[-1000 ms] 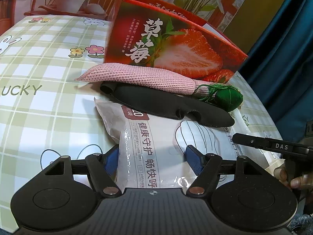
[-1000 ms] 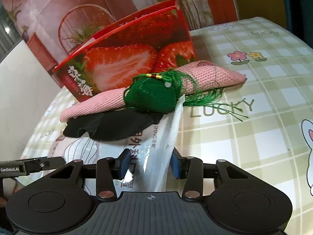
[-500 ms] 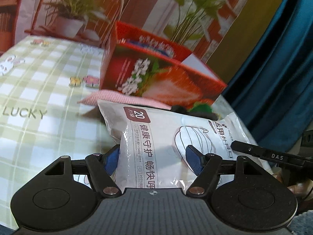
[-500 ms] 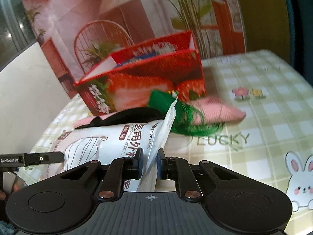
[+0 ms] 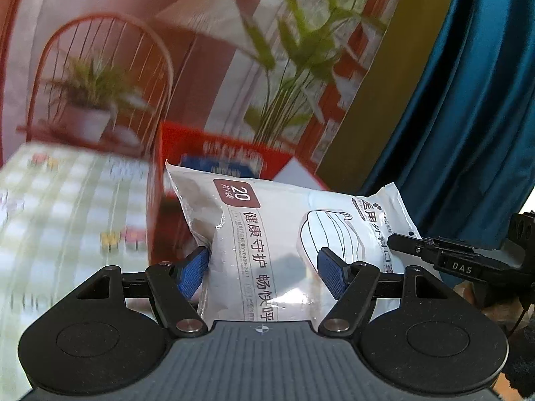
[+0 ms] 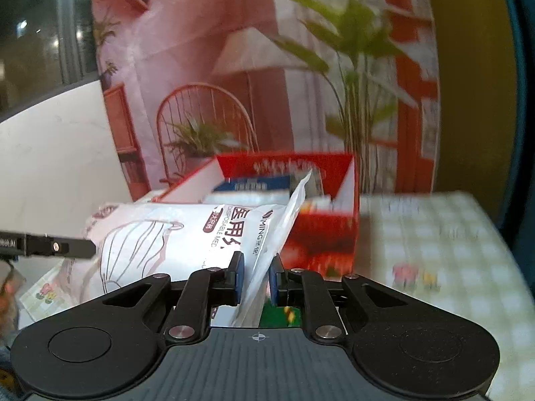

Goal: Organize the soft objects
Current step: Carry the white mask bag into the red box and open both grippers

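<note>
Two hand-held tools in matt black plastic: the left gripper [image 5: 264,270] has a ribbed grey-black deck with a small crosshair mark, round discs on either wing, silver pivot screws and blue textured pads [image 5: 192,269]; the right gripper [image 6: 255,275] matches it, its side bar lettered "DAS" in white.

Behind your table [image 5: 50,220], with its green-checked cloth, a printed backdrop [image 5: 207,67] shows a wire chair, potted plants and red shelving. A teal curtain [image 5: 468,100] hangs beside it; you face a dark window [image 6: 36,26] opposite.
</note>
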### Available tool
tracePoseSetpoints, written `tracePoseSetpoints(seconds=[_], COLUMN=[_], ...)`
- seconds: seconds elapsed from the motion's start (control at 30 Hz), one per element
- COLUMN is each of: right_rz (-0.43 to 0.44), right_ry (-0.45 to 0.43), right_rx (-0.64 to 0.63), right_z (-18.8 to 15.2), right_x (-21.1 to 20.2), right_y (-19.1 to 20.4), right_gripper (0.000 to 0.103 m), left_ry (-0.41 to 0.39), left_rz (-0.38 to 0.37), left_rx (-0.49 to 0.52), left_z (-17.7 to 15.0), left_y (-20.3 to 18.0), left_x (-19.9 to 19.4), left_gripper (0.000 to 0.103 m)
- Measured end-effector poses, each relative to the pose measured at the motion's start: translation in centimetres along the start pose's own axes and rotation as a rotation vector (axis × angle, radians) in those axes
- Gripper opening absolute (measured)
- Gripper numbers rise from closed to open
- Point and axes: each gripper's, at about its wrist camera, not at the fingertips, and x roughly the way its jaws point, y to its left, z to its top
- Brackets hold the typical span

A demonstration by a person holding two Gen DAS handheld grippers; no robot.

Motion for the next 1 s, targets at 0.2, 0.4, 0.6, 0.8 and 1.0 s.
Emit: tracePoseSetpoints(seconds=[0.2,0.4,0.6,0.8,1.0], right_rz=[-0.047,-0.136,-0.196,-0.183,-0.172], right_ry=[-0.073,-0.150,-0.181,-0.130,-0.085], right_rx=[-0.163,-0.286,-0.373,-0.375,-0.349], right_z=[4.3,7.0,6.6,4.7,3.8], right_x=[3.0,8.4,13.6,16.0,16.7], right_y=[-0.8,-2.1,-3.2,-4.1,-5.1], right_gripper=[0.014,0.014,0.014,0.014,0.015], left_ry=[-0.038,-0.060,-0.052,0.016,0.069], left_rz=[0.007,0.037,0.061,0.073,0.088], left_rx=[0.005,0.024,-0.019,0.015,0.072], left_z=[5.4,9.5,10.1,9.3,9.0], left_y=[0.2,0.7,2.6,3.6,3.5], left_x=[3.4,8.7,12.8,14.6,15.8], left_gripper=[0.073,0.073,0.073,0.073,0.073])
